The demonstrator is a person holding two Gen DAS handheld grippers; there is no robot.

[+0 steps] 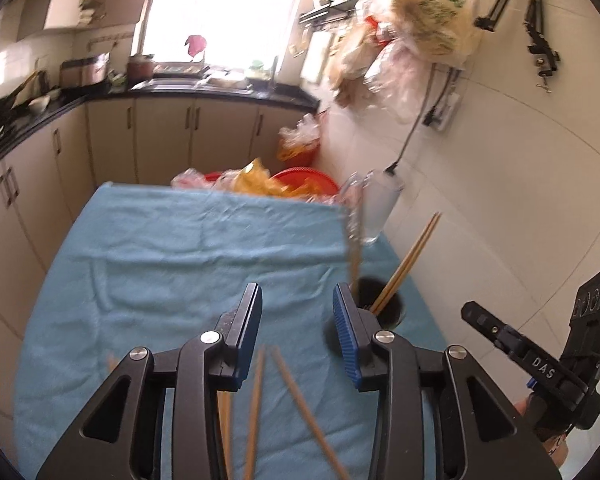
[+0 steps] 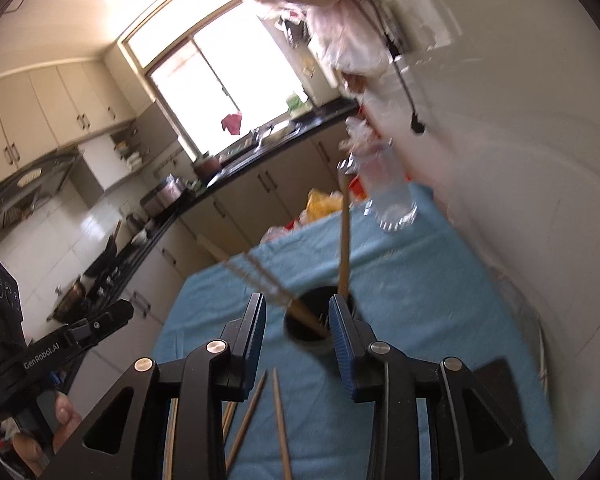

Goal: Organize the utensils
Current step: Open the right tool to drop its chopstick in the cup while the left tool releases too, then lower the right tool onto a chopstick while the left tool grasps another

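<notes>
A black holder cup (image 1: 388,308) stands on the blue cloth (image 1: 172,256) near the wall, with wooden chopsticks (image 1: 408,260) and a wooden-handled utensil (image 1: 354,248) sticking out. It shows in the right wrist view (image 2: 306,326) too, with the utensil handle (image 2: 344,236) upright. Loose chopsticks (image 1: 256,408) lie on the cloth under my left gripper (image 1: 296,328), which is open and empty. My right gripper (image 2: 298,332) is open and empty, just above the cup, with loose chopsticks (image 2: 278,420) below it.
A clear glass (image 1: 380,208) stands on the cloth beyond the cup, by the white tiled wall. Red basins and plastic bags (image 1: 284,184) sit past the table's far edge. Kitchen cabinets and a dark counter (image 1: 204,92) run behind.
</notes>
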